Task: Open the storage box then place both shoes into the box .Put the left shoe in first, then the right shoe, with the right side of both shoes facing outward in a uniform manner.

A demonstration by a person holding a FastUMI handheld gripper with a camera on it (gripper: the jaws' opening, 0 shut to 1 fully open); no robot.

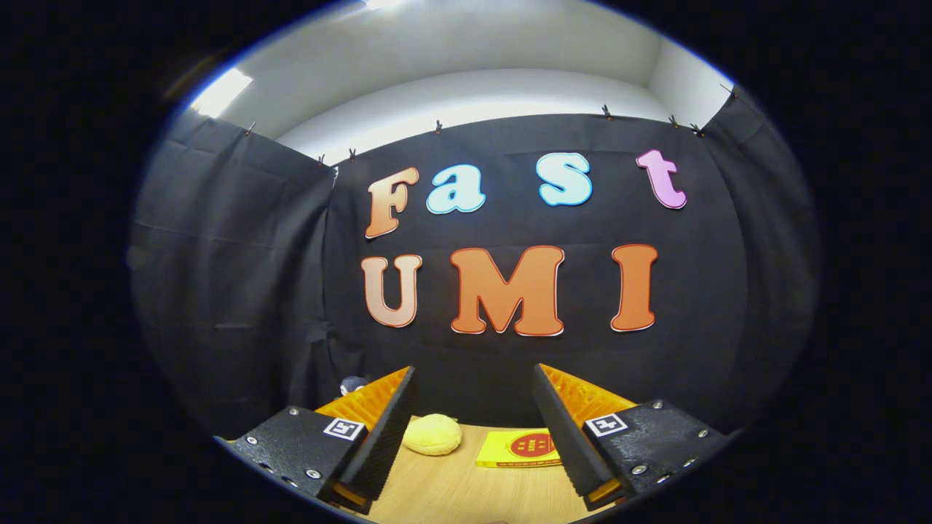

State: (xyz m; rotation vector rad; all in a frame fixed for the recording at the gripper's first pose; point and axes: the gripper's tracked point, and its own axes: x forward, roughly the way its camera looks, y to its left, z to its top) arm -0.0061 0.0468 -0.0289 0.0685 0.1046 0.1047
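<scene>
Left to right from your gripper (pixel 473 429):

- Past the left finger there's a small dark rounded thing (pixel 354 383) against the booth wall. Too little of it shows to call; it may be a shoe toe, don't assume.
- Between the fingers, just ahead on the wooden table (pixel 466 495): a pale yellow soft lump (pixel 432 434). Right of it, close to the right finger, a flat yellow packet (pixel 518 448) with a red round mark. Neither is a task item.
- Fingers are spread wide apart, nothing between the pads, nothing held.

Storage box and both shoes: I can't place them from here. You're aimed high, mostly at the wall.

Judgement: task not started, box lid not yet dealt with.

Risks:
- Tilting down fast with the jaws this wide could clip the lump or packet and shove them across the table.
- Grabbing whichever shoe appears first breaks the order. Left goes in first, so check which is which.
- Orientation is easy to flip on pickup; confirm right sides face out before release.
</scene>
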